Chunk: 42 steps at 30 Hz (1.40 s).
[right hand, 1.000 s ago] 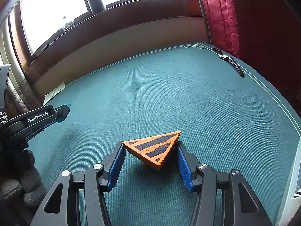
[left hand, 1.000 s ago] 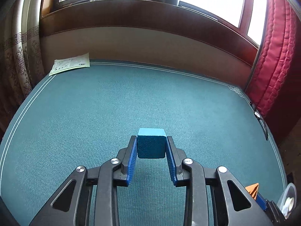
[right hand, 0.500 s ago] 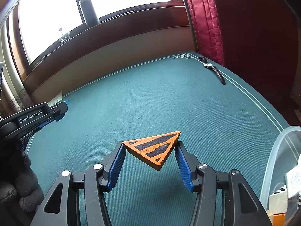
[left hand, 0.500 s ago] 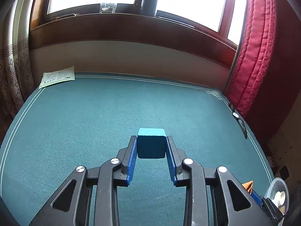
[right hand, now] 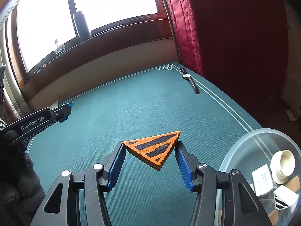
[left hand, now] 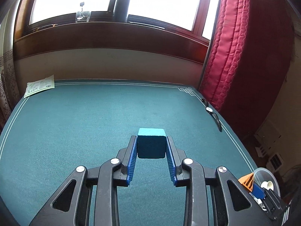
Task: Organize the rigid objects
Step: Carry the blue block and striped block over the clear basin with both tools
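Both grippers have risen and swung to the right since the earlier frame, so the clear plastic bowl now fills the lower right corner of the right wrist view, where before only the green counter showed. The left gripper keeps its fingers clenched on the teal cube, which hangs clear of the counter, pinched at both side faces by the blue pads. The right gripper grasps the orange triangle block with black stripes by two of its corners, one point dipping down between the fingers, also lifted off the cloth. Inside the bowl lie a small white cup and some pale blocks. A wristwatch rests near the far right edge of the counter, and a paper leaflet lies at the far left corner.
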Each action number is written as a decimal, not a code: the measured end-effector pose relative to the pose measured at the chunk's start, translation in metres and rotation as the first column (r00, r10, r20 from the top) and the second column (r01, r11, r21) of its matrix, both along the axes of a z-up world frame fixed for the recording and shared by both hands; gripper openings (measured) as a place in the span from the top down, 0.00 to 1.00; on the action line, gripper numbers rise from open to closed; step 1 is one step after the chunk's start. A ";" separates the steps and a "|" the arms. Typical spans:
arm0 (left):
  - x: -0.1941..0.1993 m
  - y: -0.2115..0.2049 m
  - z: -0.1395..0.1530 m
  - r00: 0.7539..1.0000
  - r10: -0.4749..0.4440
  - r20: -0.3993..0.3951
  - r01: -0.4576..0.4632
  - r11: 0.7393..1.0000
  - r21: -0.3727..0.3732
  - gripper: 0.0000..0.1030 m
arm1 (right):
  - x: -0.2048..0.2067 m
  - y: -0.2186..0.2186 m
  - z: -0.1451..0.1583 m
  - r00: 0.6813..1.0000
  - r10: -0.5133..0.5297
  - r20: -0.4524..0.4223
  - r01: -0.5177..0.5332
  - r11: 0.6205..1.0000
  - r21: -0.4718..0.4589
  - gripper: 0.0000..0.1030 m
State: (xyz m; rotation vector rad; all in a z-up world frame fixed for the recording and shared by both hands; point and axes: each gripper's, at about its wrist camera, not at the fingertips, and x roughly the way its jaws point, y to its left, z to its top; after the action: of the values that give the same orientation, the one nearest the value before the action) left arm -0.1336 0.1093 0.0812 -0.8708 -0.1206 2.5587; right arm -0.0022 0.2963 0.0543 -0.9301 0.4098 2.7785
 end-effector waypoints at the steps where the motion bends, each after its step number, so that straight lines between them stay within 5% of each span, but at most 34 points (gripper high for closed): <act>1: 0.003 0.003 0.002 1.000 -0.010 -0.003 0.010 1.000 0.000 0.70 | 0.003 0.003 0.001 1.000 -0.005 -0.003 0.005 1.000 0.005 0.45; 18: 0.057 0.055 0.013 0.979 -0.201 -0.035 0.201 0.979 -0.020 0.70 | 0.052 0.049 0.013 0.992 -0.127 -0.004 0.127 0.989 0.071 0.45; 42: 0.117 0.108 0.004 0.918 -0.396 -0.029 0.393 0.916 -0.074 0.70 | 0.110 0.121 0.000 0.952 -0.298 0.071 0.291 0.951 0.102 0.45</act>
State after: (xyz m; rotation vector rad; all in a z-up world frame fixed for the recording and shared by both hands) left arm -0.0162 0.2170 0.0856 -0.7716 0.1426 2.2084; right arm 0.1076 0.4169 0.0540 -0.8827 0.3726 2.4564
